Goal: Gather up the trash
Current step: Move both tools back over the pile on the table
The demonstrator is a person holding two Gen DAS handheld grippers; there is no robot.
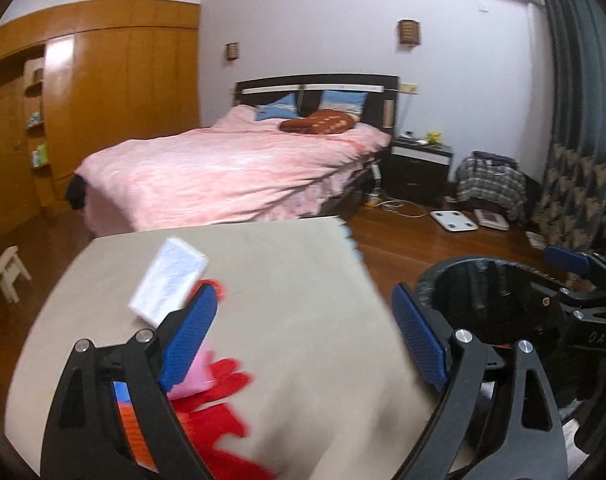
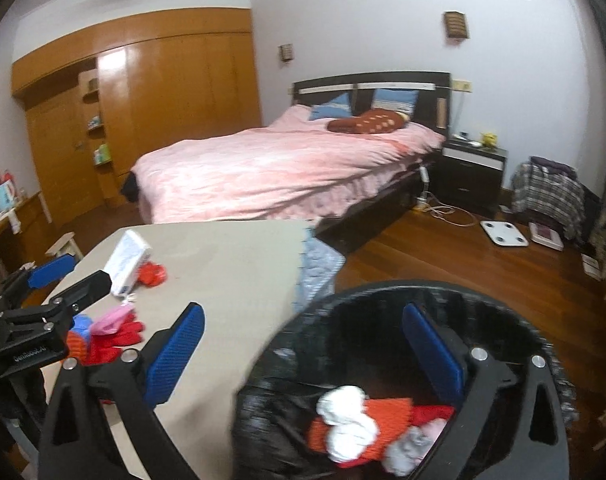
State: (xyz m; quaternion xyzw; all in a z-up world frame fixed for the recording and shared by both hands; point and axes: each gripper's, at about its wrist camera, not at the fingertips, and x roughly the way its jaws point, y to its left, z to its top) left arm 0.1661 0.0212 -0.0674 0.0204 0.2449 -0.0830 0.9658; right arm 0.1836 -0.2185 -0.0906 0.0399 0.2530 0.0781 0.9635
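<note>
A black trash bin stands off the right edge of a beige table; it holds crumpled white paper and red scraps. My right gripper is open and empty, its right finger over the bin mouth. My left gripper is open and empty above the table; it also shows in the right wrist view. On the table lie a white tissue pack, red and pink scraps and a small red piece. The bin shows right of my left gripper.
A bed with a pink cover stands behind the table. A dark nightstand, a white scale and a chair with plaid cloth are on the wooden floor. A small stool is at left. A wardrobe lines the wall.
</note>
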